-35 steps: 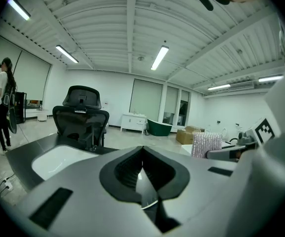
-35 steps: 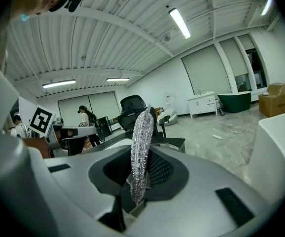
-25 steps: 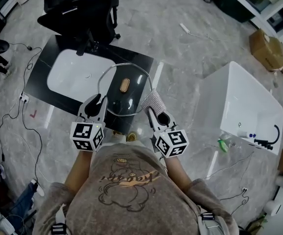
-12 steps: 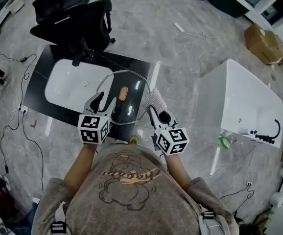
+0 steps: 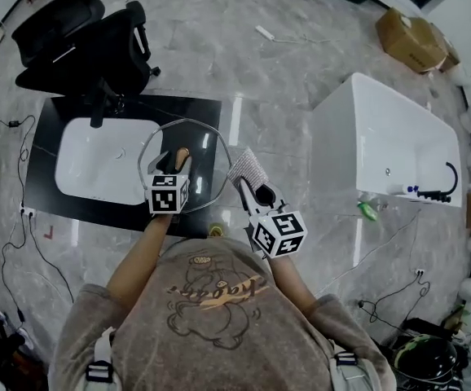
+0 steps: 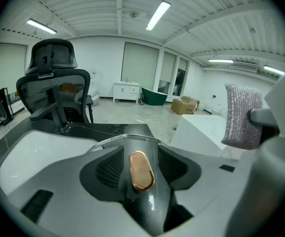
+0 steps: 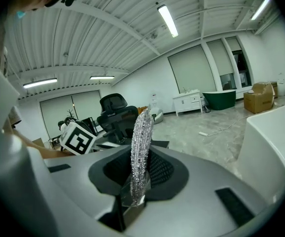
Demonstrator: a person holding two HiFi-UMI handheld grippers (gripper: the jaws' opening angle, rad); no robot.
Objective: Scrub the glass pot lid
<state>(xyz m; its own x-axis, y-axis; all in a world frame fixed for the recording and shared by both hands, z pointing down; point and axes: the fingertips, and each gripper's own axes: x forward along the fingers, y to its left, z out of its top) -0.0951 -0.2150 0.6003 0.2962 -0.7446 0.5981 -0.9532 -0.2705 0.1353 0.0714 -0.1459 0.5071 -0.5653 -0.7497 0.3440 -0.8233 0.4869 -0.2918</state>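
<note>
Above the counter (image 5: 203,112), left gripper (image 5: 173,165) now spread astride lid knob (image 6: 141,171), formerly clamped; right gripper (image 5: 250,184) pinching scrubber (image 7: 141,152).

Lid (image 5: 203,168) ahead, chair (image 5: 89,43) behind counter (image 5: 138,107), tub (image 5: 382,145) right

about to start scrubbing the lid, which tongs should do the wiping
Probably right. The right tongs are shut on the silvery scrub cloth, close beside the glass lid. The left tongs stand open around the lid's copper knob, without a scrubber.
</note>
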